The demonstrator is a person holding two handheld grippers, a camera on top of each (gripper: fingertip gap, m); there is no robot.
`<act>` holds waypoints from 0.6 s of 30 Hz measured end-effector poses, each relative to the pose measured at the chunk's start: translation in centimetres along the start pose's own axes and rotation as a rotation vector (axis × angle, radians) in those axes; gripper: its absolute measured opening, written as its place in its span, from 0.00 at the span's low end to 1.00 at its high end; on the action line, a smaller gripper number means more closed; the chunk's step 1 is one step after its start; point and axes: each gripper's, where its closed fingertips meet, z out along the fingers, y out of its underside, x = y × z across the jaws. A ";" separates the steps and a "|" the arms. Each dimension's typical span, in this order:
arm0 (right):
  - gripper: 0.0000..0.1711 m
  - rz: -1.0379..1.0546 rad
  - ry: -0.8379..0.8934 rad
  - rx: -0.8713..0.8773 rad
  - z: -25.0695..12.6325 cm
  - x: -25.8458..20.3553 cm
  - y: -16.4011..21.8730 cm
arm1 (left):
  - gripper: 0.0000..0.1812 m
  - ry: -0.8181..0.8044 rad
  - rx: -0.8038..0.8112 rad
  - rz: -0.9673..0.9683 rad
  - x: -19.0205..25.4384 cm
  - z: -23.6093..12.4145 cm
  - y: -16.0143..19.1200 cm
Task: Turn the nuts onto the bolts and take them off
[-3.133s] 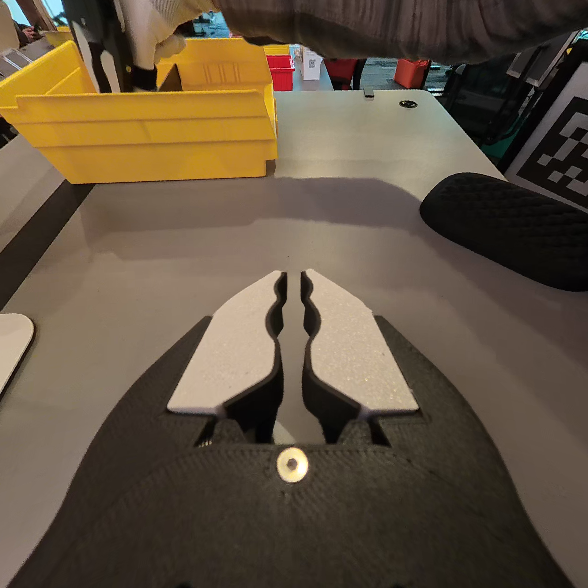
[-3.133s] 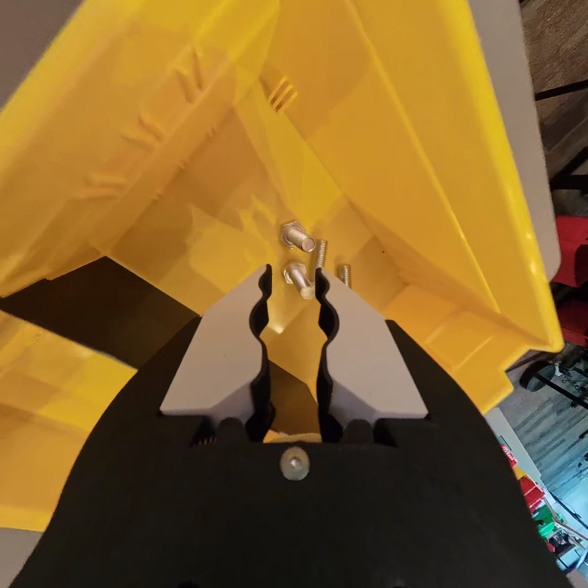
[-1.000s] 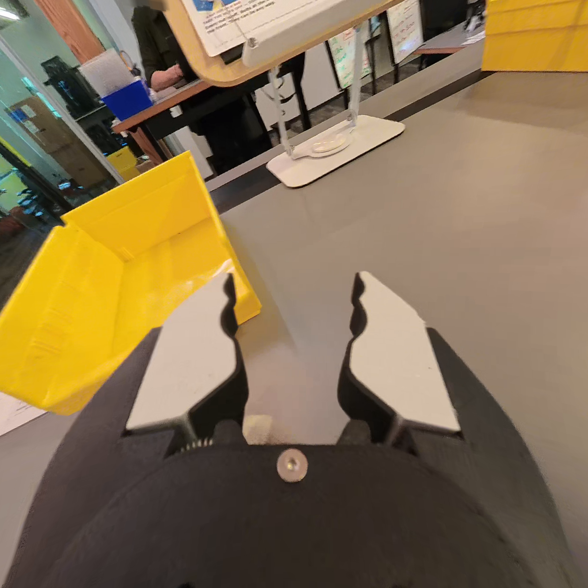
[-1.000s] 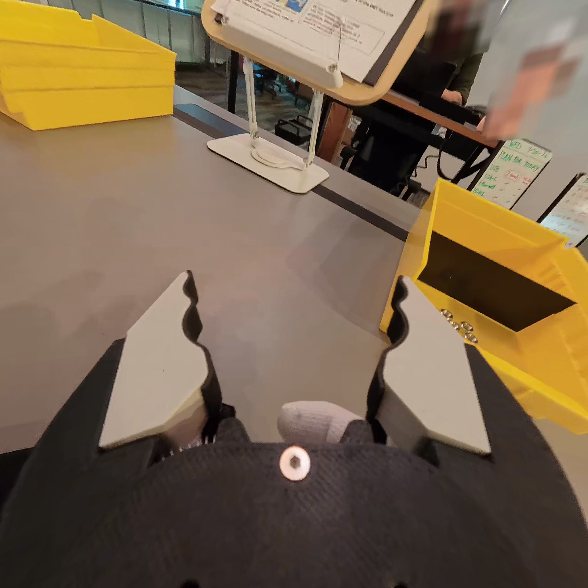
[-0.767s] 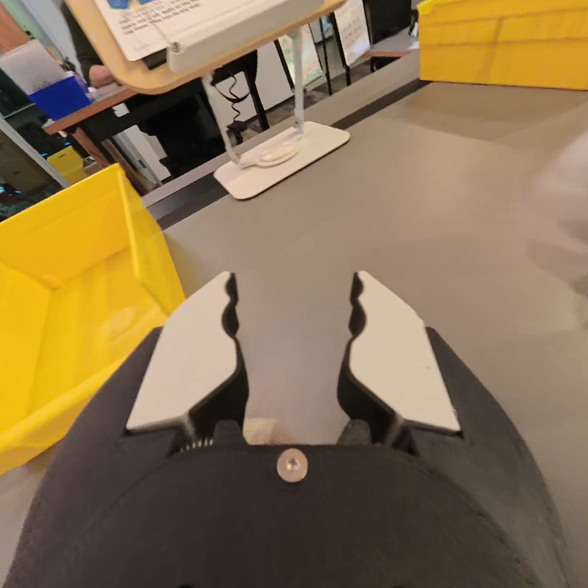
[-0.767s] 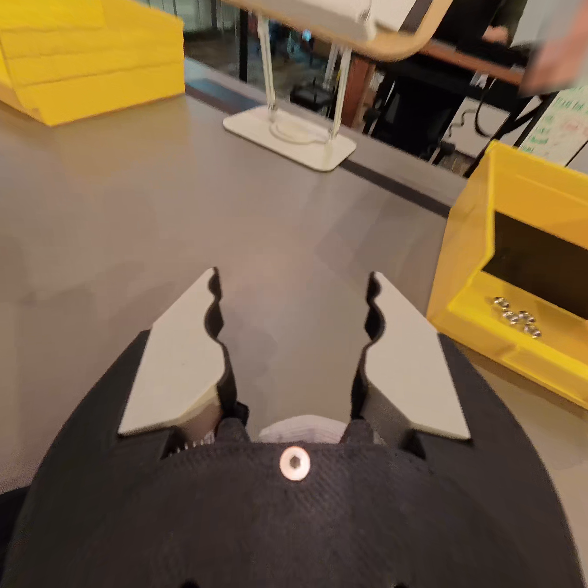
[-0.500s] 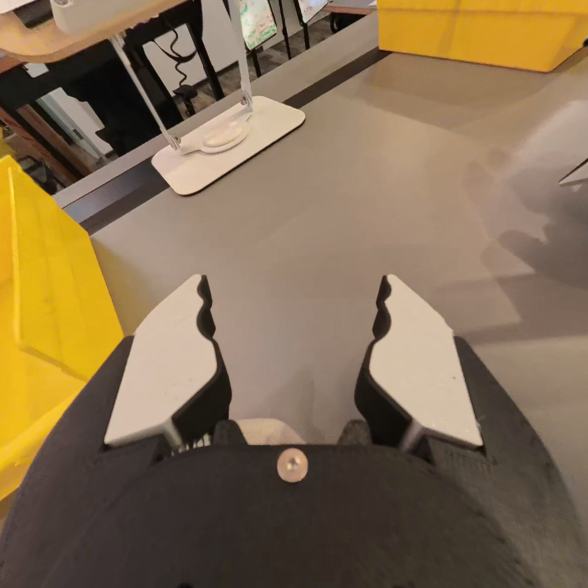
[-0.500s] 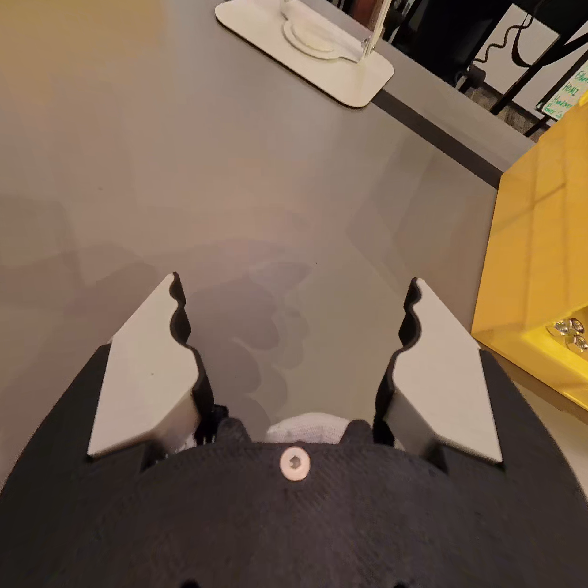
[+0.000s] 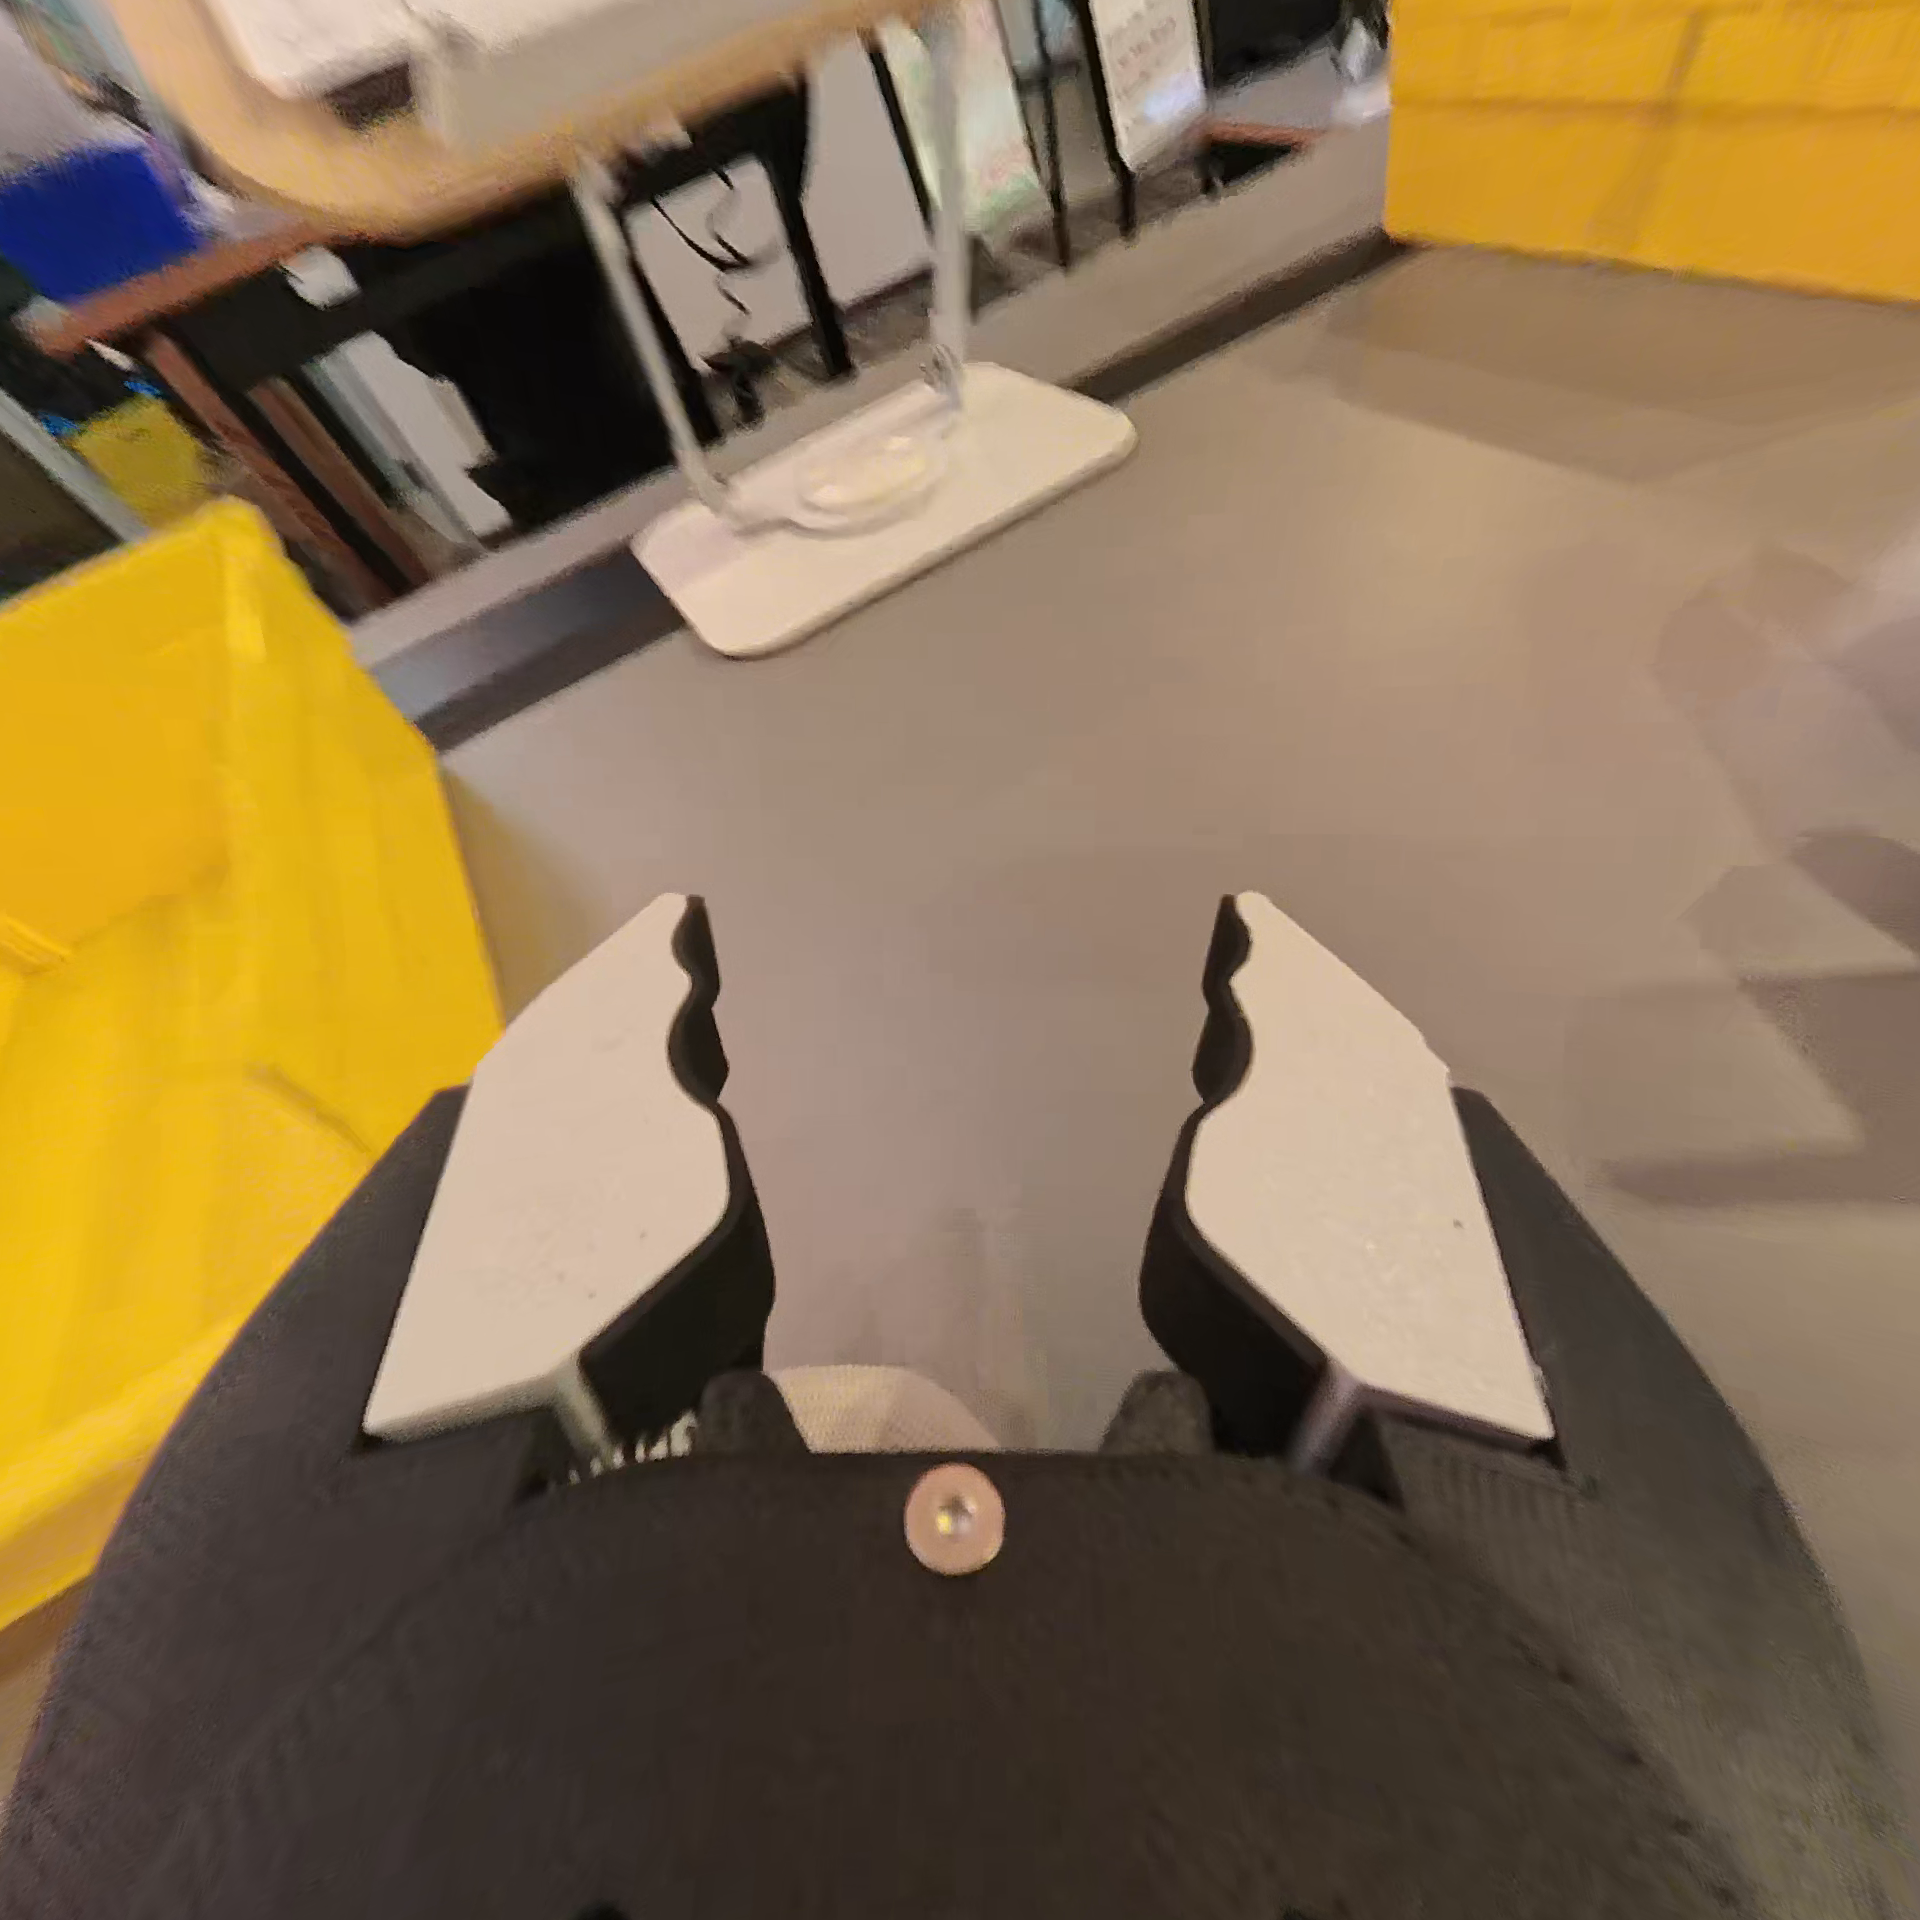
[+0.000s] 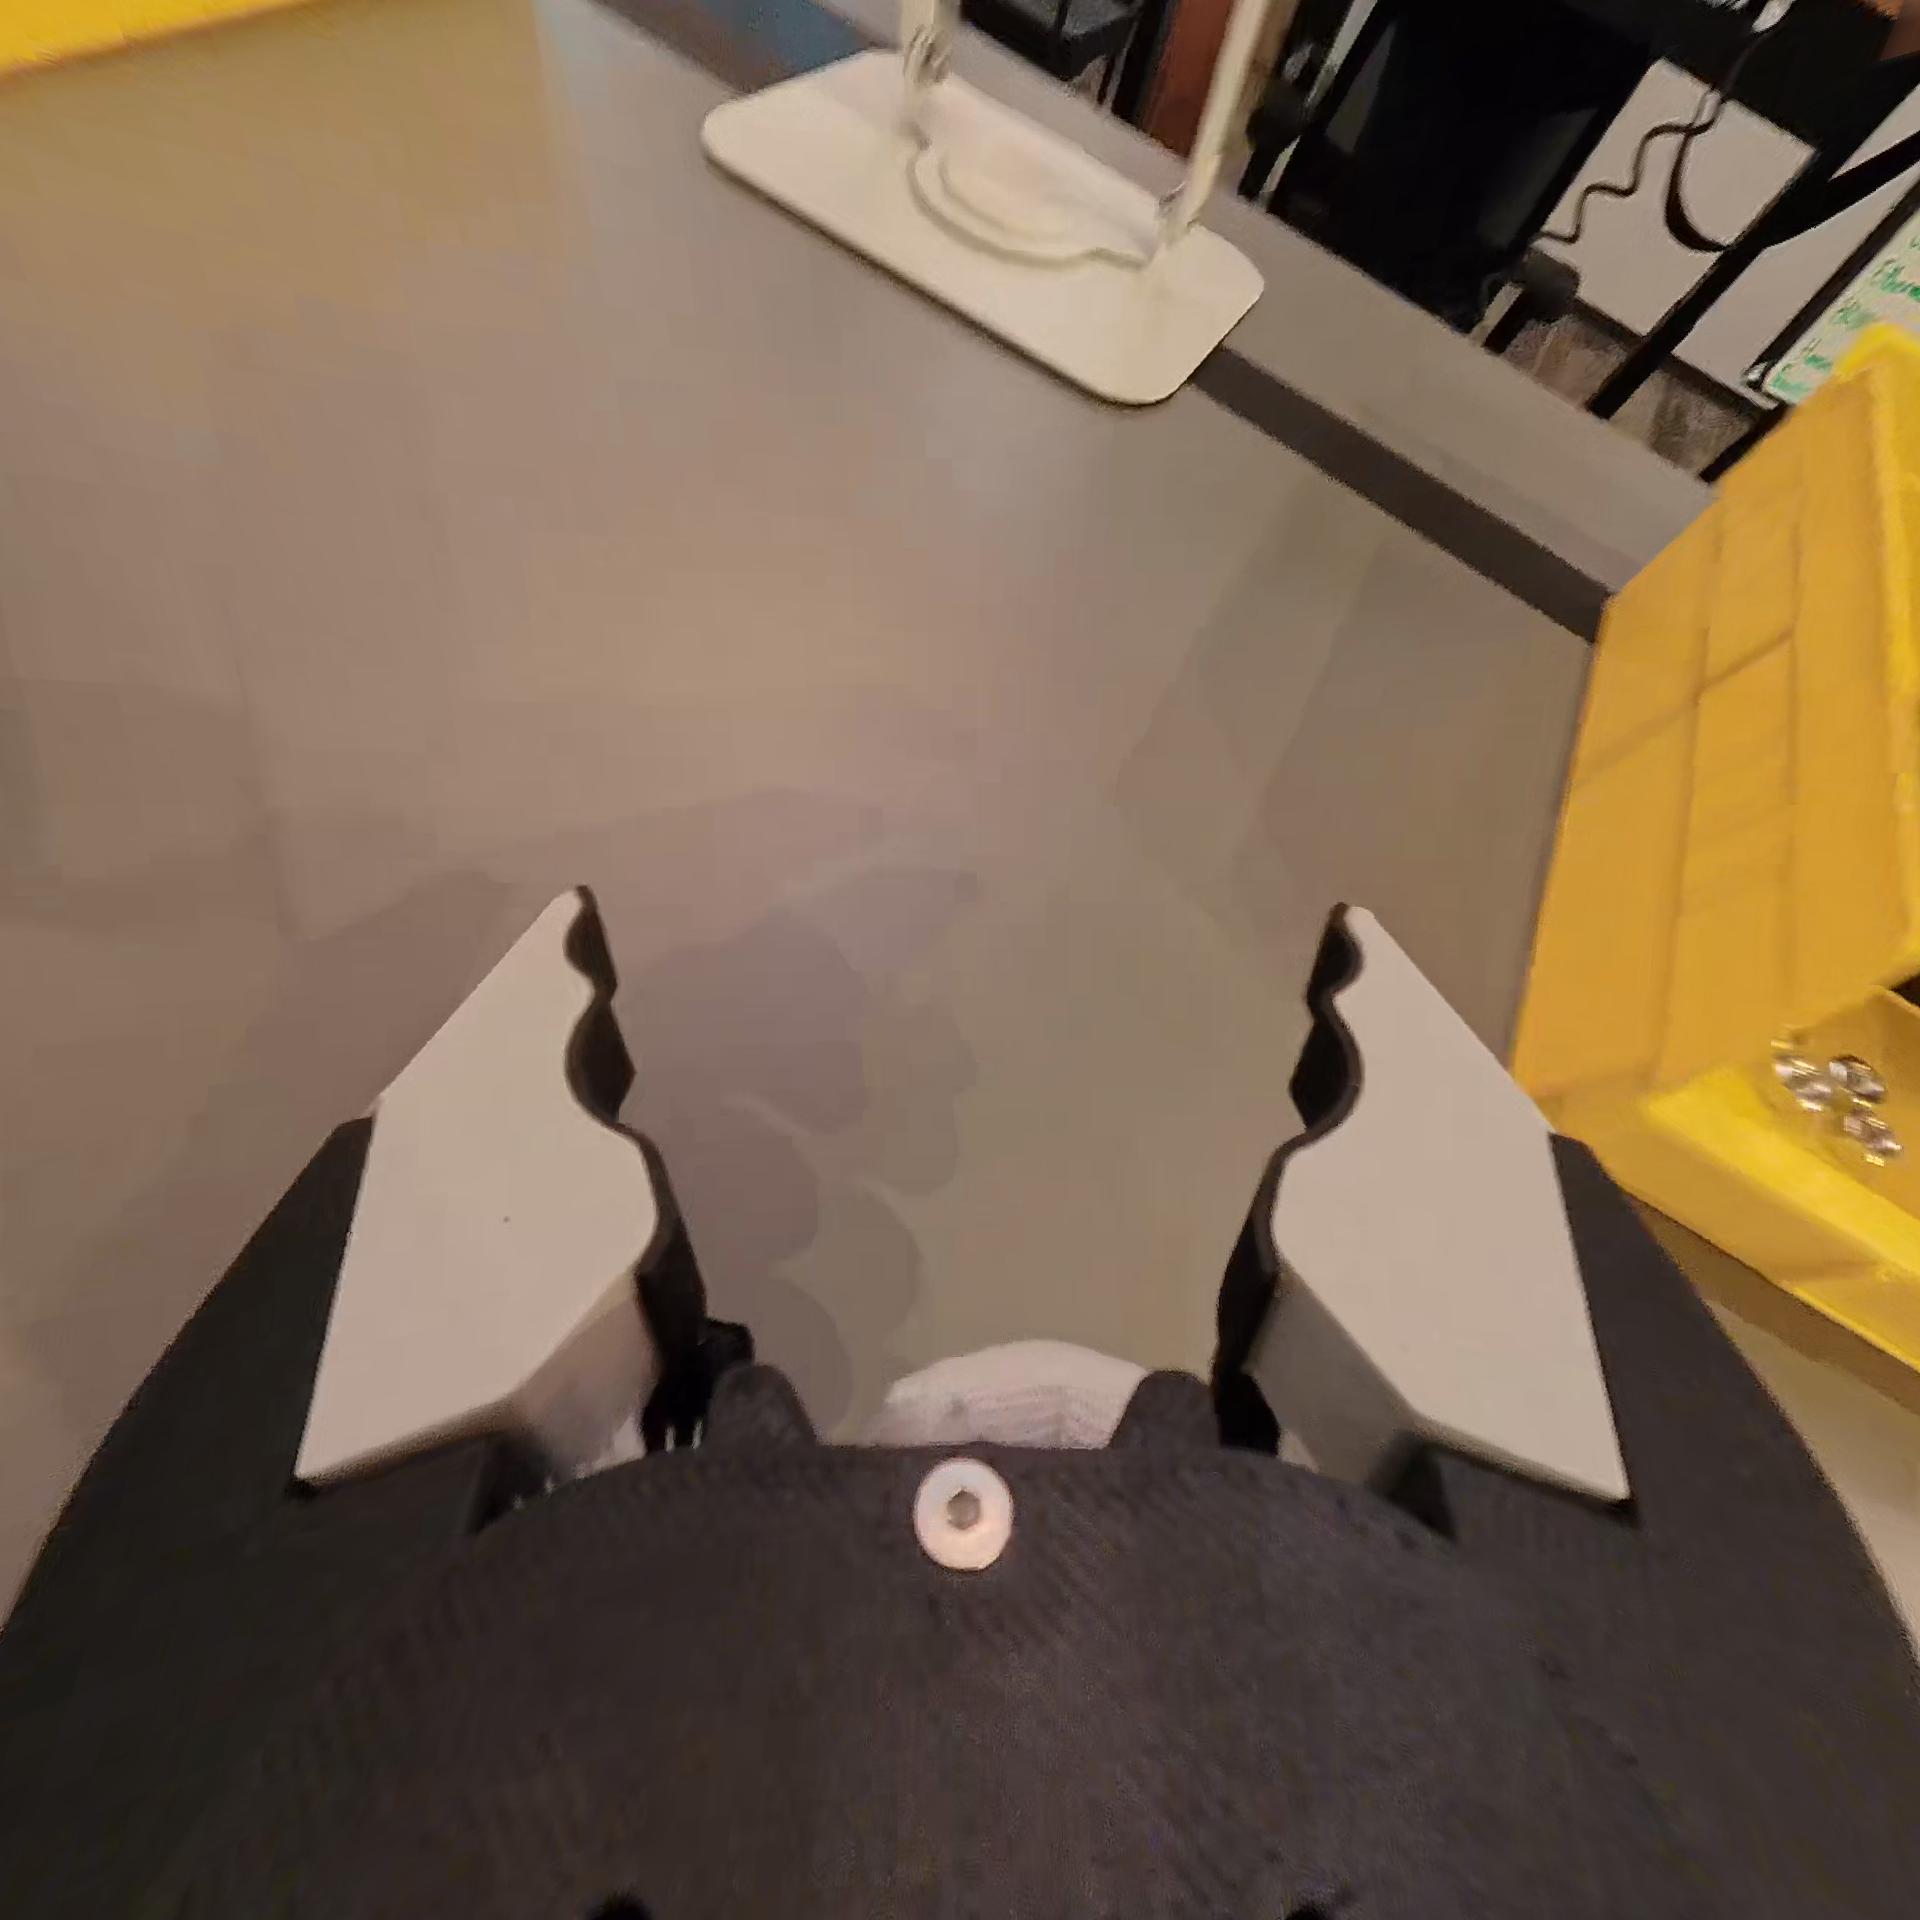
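Note:
My left gripper (image 9: 964, 925) is open and empty above the grey table (image 9: 1143, 790). A yellow bin (image 9: 156, 935) stands to its left; its contents do not show. My right gripper (image 10: 961, 914) is open and empty above the table (image 10: 520, 520). A yellow bin (image 10: 1745, 831) stands at the right edge of the right wrist view, with several small silver nuts (image 10: 1839, 1101) on its floor. No bolts are in view.
A white stand base (image 9: 883, 520) with thin clear legs sits at the table's far edge; it also shows in the right wrist view (image 10: 987, 218). More yellow bins (image 9: 1662, 135) are at the far right. Black desk legs stand beyond the table.
Both grippers left the far bins and now hover open over the table. In the last half second the left wrist view tilted up and the right wrist view drew back a little.

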 end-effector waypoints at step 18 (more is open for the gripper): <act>0.49 0.428 0.508 0.083 -6.0 36.3 10.4 | 0.57 -0.566 0.035 -0.382 -26.1 -8.0 4.1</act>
